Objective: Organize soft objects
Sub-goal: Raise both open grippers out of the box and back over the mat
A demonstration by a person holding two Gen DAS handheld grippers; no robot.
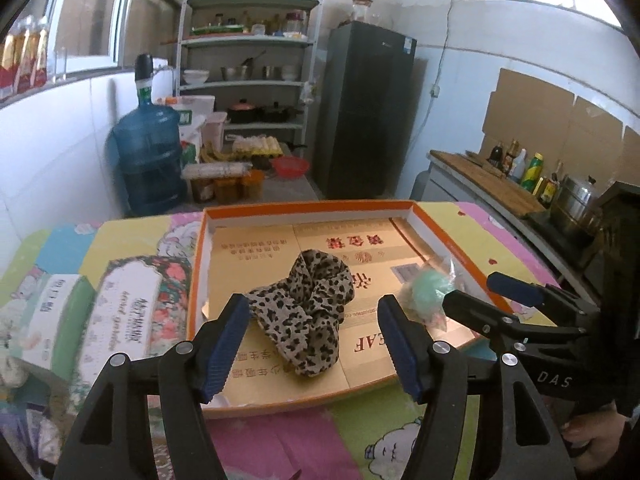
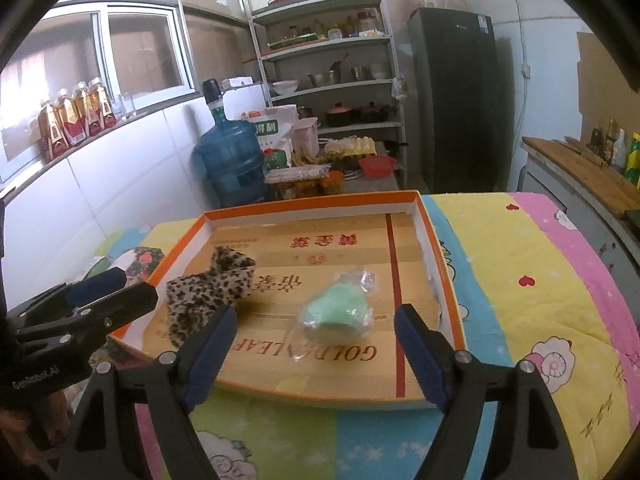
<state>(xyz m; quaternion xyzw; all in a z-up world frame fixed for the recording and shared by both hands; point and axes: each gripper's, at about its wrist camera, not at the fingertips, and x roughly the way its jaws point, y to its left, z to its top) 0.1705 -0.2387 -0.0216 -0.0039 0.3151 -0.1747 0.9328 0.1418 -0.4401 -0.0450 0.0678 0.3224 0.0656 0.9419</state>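
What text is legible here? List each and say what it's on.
"GOLDENLEAF": floor of the orange-rimmed box, printed upside down.
"DAS": right gripper body.
"GeoRobot.AI": left gripper body.
Chinese characters on the box floor, tissue packs and white sack: too blurred to read reliably.
Bottle labels: too small.

You are wielding two black plastic grippers: the left gripper (image 1: 314,344), at the bottom of its frame, is showing ribbed blue pads (image 1: 224,350) and silver screws; the right gripper (image 2: 316,354) is matching it, with white lettering on each body.
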